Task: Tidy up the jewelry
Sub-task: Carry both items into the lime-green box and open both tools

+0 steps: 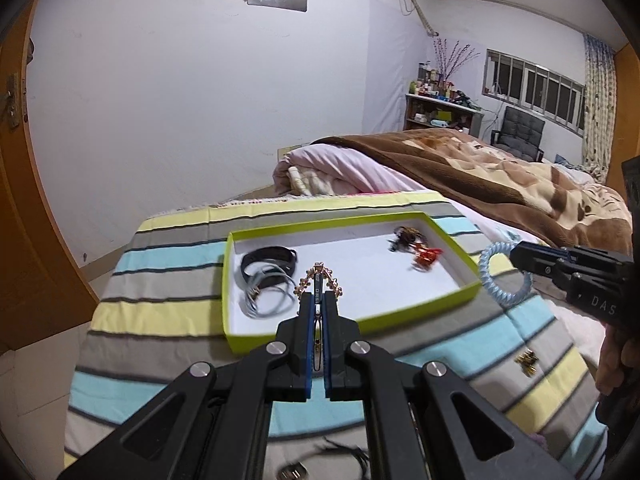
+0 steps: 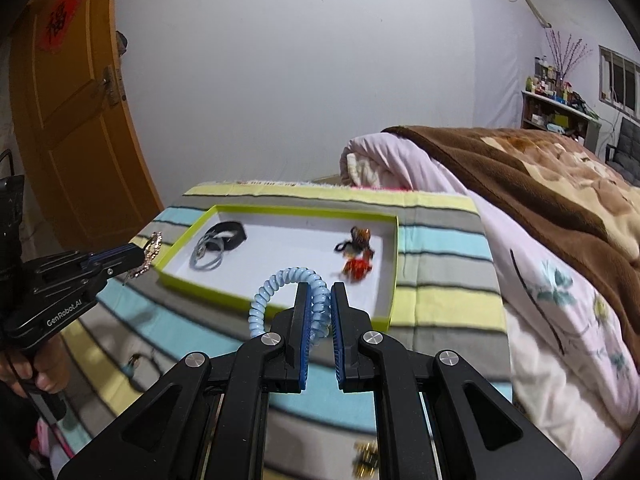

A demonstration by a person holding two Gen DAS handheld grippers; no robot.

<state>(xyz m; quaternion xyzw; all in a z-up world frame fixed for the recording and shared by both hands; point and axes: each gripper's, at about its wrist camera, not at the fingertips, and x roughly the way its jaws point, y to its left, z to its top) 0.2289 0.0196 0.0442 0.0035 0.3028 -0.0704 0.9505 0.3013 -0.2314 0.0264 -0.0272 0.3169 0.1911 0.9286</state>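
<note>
Carrying two pieces to the tray (image 1: 440, 300) | my left gripper (image 1: 319, 304) pinches the gold bracelet (image 1: 318, 280) above its near edge | my right gripper (image 2: 319, 304) clamps the blue coil band (image 2: 280, 280) beside it | next: lower, release inside, probably.

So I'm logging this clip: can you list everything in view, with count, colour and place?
tray: one, lime-green rim, white floor, on striped cloth
hair bands: a few, black and grey, tray's left end
red-and-dark ornaments: a blurred cluster, tray's right end
beaded bracelet: one, gold, in left gripper
spiral hair tie: one, light blue, in right gripper
gold pieces: small cluster, on cloth
striped cloth: one, on bed
blanket: one, brown
left gripper: shut
right gripper: shut
</note>
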